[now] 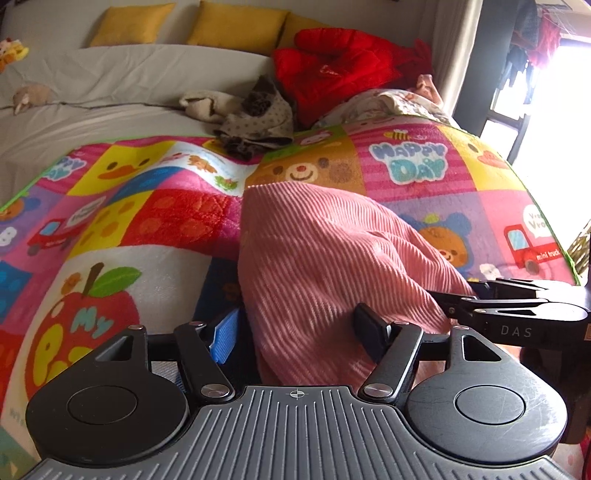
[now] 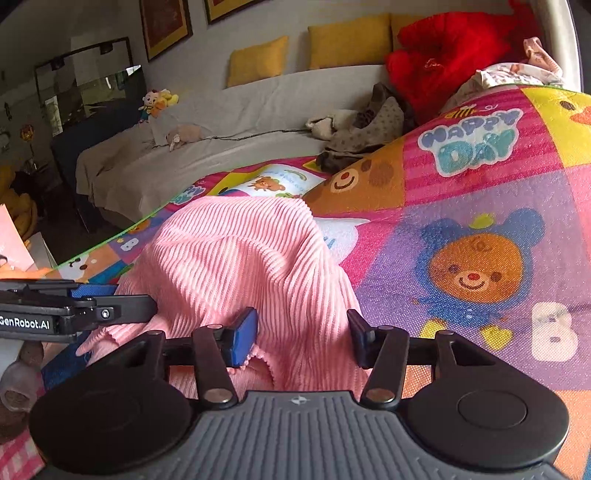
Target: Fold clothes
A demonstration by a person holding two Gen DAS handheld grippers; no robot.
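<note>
A pink ribbed garment [image 1: 332, 258] lies heaped on a colourful children's mat [image 1: 147, 206]. In the left wrist view my left gripper [image 1: 297, 328] stands wide around the near end of the heap, with cloth between its blue pads and no firm pinch. My right gripper's black fingers [image 1: 517, 314] reach in from the right at the garment's edge. In the right wrist view the same garment [image 2: 240, 258] bulges between the fingers of my right gripper [image 2: 301, 338], whose pads sit loosely at its sides. The left gripper's fingers [image 2: 122, 314] come in from the left there.
Behind the mat, a red jacket [image 1: 332, 70] and a grey-brown pile of clothes [image 1: 255, 114] lie on a grey-covered sofa bed [image 1: 110, 85] with yellow cushions [image 1: 236, 22]. Small plush toys [image 2: 159, 101] sit at its far end. A bright window [image 1: 554, 110] is at right.
</note>
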